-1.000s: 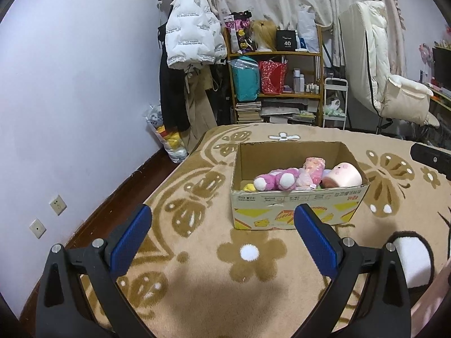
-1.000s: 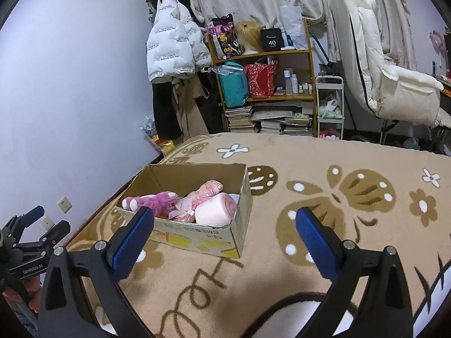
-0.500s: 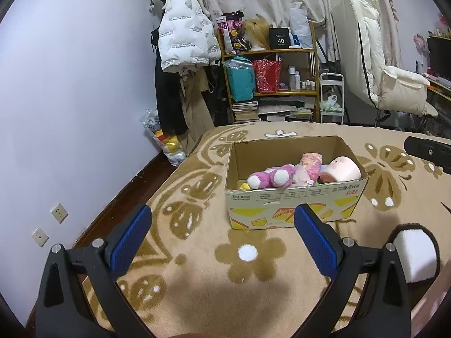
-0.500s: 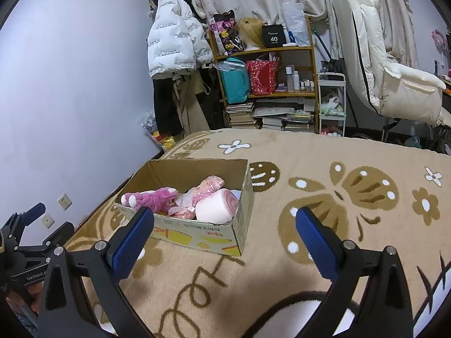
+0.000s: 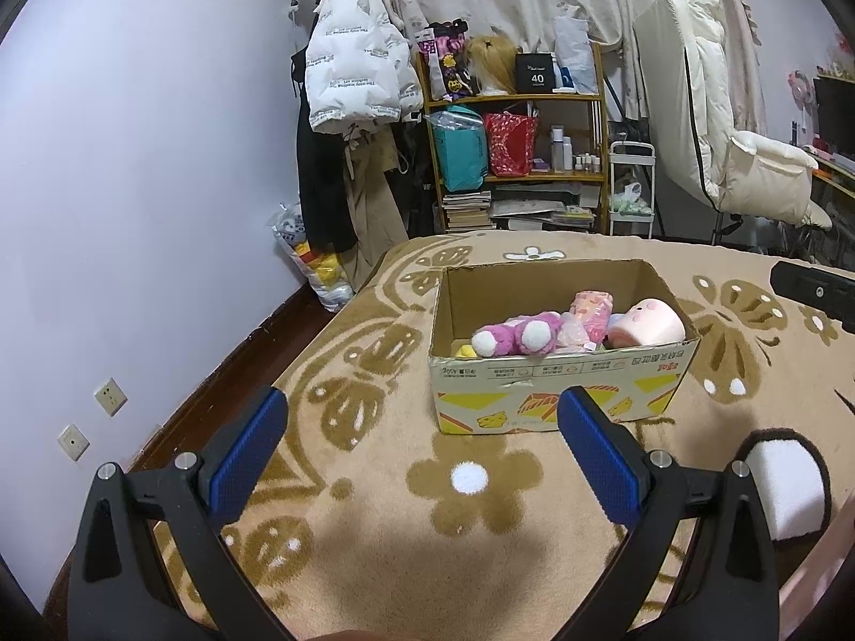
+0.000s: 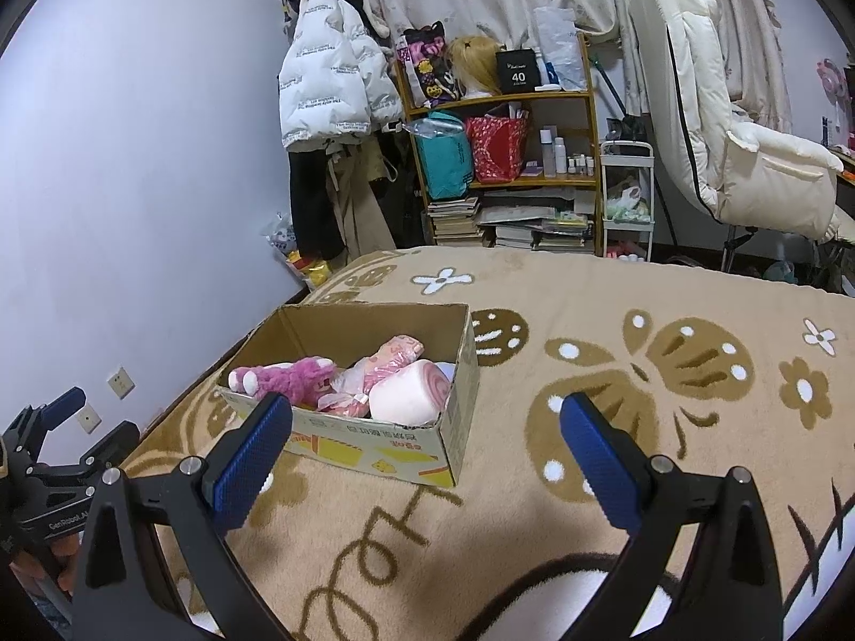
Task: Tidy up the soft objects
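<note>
- Left hand-held gripper [image 5: 422,422]: jaws spread wide, nothing between them; it hovers above the patterned blanket [image 5: 374,561], short of the cardboard box [image 5: 561,384].
- Right hand-held gripper [image 6: 425,432]: also wide and empty, with the box ahead and to its left.
- Soft objects sit inside the box: magenta plush [image 5: 515,334], pink patterned pouch [image 5: 590,310], pale pink round plush [image 5: 649,323], a bit of yellow at the near-left corner (item unclear).
- No loose soft toy shows on the blanket in either view, so packing looks largely done (judgement only).
- Likely step: tidy the contents or reposition the box.
- To do it well: approach from above the open top, clear the near wall, pinch the plush by its bulk and not a limb.
- Risk: the light box slides on the blanket if pushed sideways; steady it with the other gripper.
</note>
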{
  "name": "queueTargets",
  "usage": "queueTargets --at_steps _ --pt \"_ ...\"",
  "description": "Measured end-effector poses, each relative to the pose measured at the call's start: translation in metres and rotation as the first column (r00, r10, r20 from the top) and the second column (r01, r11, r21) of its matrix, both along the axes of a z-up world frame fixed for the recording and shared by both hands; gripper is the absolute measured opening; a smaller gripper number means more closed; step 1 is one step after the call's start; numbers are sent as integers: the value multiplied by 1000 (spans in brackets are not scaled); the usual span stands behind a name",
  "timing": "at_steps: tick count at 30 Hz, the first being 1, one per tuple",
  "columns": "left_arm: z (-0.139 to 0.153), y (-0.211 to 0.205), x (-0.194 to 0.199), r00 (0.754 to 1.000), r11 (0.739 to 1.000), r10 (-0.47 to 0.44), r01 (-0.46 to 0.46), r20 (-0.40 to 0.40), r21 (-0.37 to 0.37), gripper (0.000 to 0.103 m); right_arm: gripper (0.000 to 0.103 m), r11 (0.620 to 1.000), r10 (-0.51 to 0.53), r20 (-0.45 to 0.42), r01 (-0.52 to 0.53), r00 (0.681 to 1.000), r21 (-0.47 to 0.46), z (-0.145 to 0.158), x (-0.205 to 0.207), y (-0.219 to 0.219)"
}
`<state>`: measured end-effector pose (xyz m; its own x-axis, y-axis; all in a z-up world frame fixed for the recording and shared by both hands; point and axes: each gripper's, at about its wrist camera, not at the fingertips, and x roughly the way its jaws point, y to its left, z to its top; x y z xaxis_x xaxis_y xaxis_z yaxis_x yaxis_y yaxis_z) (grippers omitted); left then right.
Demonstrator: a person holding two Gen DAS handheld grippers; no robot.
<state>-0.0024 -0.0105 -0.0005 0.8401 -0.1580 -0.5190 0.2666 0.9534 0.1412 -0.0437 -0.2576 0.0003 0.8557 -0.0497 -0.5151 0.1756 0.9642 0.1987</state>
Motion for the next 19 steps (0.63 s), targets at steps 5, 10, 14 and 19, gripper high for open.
queueTargets --at_steps 5,10,14,19 --pt "0 1 0 1000 1000 1 -1 -1 -1 100 103 1000 3 -9 -3 1000 -1 -1 0 0" --pt "0 -1 0 1000 1000 -2 2 -1 1 100 103 1000 4 -12 -4 1000 -3 0 0 0" --pt "0 -3 -1 1000 1000 -2 2 -3 1 100 103 1000 3 -11 -3 1000 -2 0 -1 0" --pt "0 -4 -1 1000 1000 -1 1 -1 1 100 103 1000 5 -13 -5 1000 -3 0 0 0"
